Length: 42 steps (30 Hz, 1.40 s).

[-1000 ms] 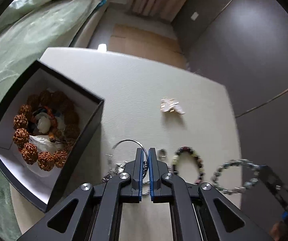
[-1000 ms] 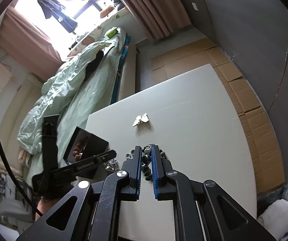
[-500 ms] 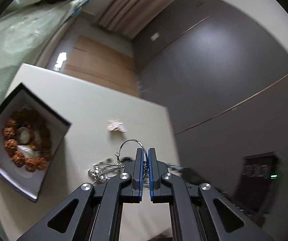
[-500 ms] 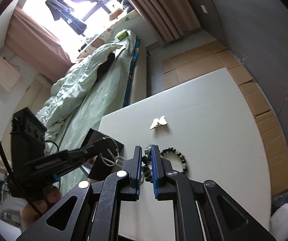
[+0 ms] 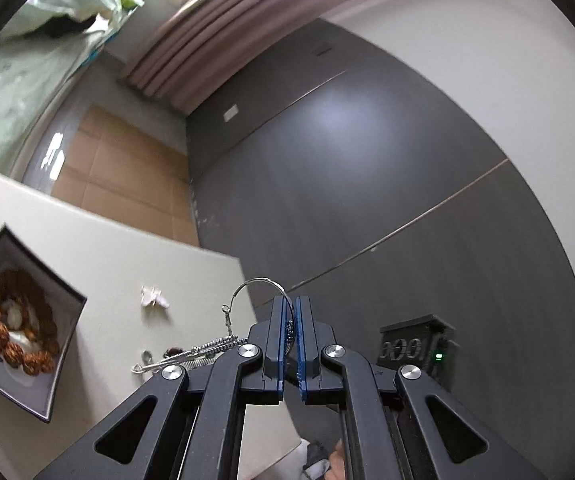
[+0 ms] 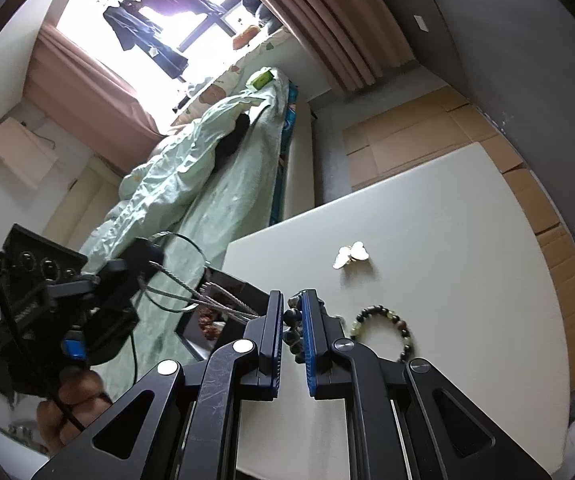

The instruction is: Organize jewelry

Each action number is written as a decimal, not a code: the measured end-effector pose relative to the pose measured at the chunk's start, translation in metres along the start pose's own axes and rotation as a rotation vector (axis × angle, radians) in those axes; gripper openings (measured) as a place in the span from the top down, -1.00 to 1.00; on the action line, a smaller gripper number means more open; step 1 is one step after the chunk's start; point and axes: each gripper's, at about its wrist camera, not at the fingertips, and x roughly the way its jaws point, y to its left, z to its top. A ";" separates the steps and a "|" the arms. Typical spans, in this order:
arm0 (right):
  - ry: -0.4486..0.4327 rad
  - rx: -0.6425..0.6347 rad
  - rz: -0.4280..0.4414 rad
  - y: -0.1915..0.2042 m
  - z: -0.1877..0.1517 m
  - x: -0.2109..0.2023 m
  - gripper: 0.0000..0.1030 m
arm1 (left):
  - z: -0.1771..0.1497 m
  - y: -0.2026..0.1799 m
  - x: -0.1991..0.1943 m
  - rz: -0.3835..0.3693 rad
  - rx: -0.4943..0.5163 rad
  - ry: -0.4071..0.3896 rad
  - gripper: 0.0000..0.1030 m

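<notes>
Jewelry is held in both grippers, probably for carrying to the box [image 5: 61, 322]. The left gripper [image 5: 290, 312] is pinched on one silver necklace [image 5: 207, 350], lifted above the table [image 6: 447, 208]. The right gripper [image 6: 289, 312] is clamped on one dark bead bracelet [image 6: 293, 326]. On the table lie one more bracelet [image 6: 383, 330] and one butterfly clip [image 6: 350, 255]; the box holds one brown bracelet [image 5: 11, 344].

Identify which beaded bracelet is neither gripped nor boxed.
The dark bracelet with pale green beads lies loose on the table. The brown one sits in the box; the right gripper pinches another.
</notes>
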 end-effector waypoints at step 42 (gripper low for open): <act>-0.001 -0.054 0.176 0.068 -0.005 0.049 0.80 | 0.021 0.075 -0.057 0.353 -0.161 -0.145 0.88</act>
